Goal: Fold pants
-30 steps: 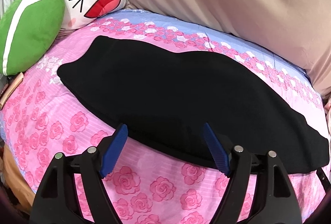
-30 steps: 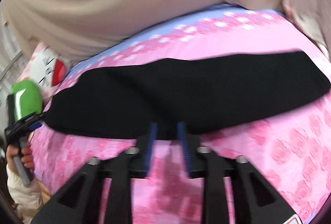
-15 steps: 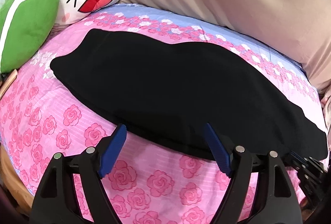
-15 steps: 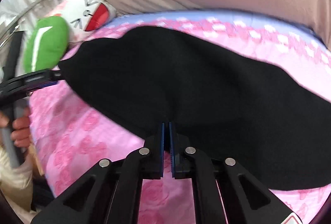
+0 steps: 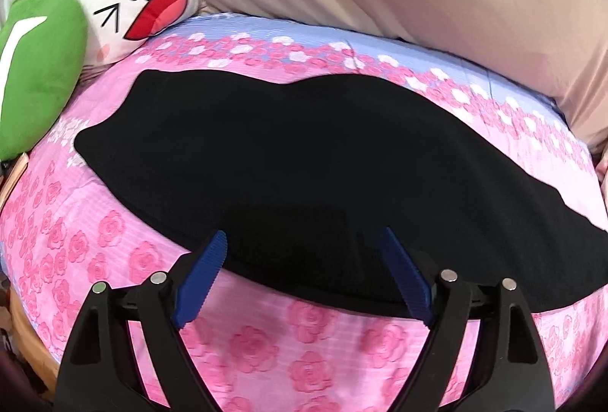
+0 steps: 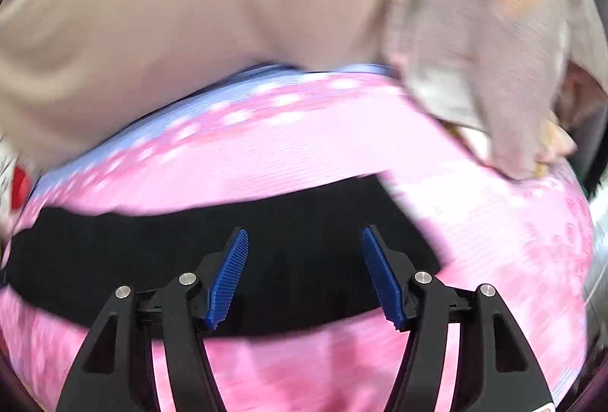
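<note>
My right-wrist view is smearing with motion blur, so the sheet's pattern is hard to read. The black pants (image 5: 304,161) are lying flat across the pink rose bedsheet (image 5: 266,343). My left gripper (image 5: 302,273) is hovering wide over their near edge, gripping nothing. My right gripper (image 6: 304,271), jaws just spreading apart, is tilting down over the pants' right end, empty.

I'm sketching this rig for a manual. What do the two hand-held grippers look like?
Both look alike. The left hand-held gripper and the right hand-held gripper each have two black plastic fingers with triangular cut-outs, round silver pivot pins, and ribbed blue pads at the tips. No cables, hands or sleeves show.
</note>
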A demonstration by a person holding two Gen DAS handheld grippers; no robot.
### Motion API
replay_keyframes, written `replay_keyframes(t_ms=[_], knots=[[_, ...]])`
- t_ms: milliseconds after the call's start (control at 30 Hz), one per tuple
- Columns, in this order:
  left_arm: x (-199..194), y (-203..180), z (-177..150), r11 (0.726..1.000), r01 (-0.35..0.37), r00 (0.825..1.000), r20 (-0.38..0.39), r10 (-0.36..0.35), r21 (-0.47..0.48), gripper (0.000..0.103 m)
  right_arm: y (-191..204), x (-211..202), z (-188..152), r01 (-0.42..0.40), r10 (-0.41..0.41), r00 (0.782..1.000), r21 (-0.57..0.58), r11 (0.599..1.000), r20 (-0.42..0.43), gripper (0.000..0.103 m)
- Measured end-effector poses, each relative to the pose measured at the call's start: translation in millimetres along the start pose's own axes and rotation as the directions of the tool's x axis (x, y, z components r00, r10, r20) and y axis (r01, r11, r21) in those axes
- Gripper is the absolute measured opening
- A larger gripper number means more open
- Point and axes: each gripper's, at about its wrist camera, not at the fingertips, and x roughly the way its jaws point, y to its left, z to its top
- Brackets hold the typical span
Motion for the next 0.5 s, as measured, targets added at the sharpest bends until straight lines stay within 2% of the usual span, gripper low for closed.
replay_keyframes(t_ms=[67,167,233,267,300,333,433,500], knots=[[1.7,-15.0,0.1,1.0,-0.013,1.0,-0.006,0.013,0.024,0.081,-20.4,20.1,15.4,0.025,-0.025,1.0,-0.004,1.0,-0.017,0.062],[0.0,-33.0,3.0,0.998,-0.031,1.0,0.001,0.031,0.063,0.082,-23.8,59.7,25.6,0.008,-0.01,0.997,-0.036,0.999,-0.077,0.061],[-1.3,-41.7,5.4,0.996,-0.045,0.999,0.007,0.044,0.079,0.082,-21.3,82.6,28.8,-0.073,0.066,0.988,-0.04,0.997,-0.141,0.023],[-2.0,-44.0,6.8,0.995,-0.054,0.999,0.01,0.053,0.08,0.083,-16.4,93.2,28.8,-0.065,0.052,0.985,-0.07,0.995,-0.167,0.013],[-2.1,-44.6,7.6,0.995,-0.06,0.998,0.012,0.059,0.08,0.083,-12.1,90.9,31.3,-0.05,0.034,0.988,-0.105,0.993,-0.151,0.008],[-0.5,-46.5,9.9,0.994,-0.075,0.997,0.012,0.074,0.083,0.083,-11.9,85.8,34.6,-0.049,0.033,0.99,-0.123,0.991,-0.134,0.008],[3.1,-50.3,14.2,0.99,-0.104,0.995,0.017,0.103,0.091,0.083,-23.6,44.8,60.2,-0.027,0.027,1.0,-0.11,0.994,-0.002,0.007],[6.5,-52.8,14.9,0.991,-0.104,0.995,0.015,0.103,0.089,0.084,-35.8,49.5,64.9,-0.001,0.0,1.0,-0.101,0.995,-0.005,0.007]])
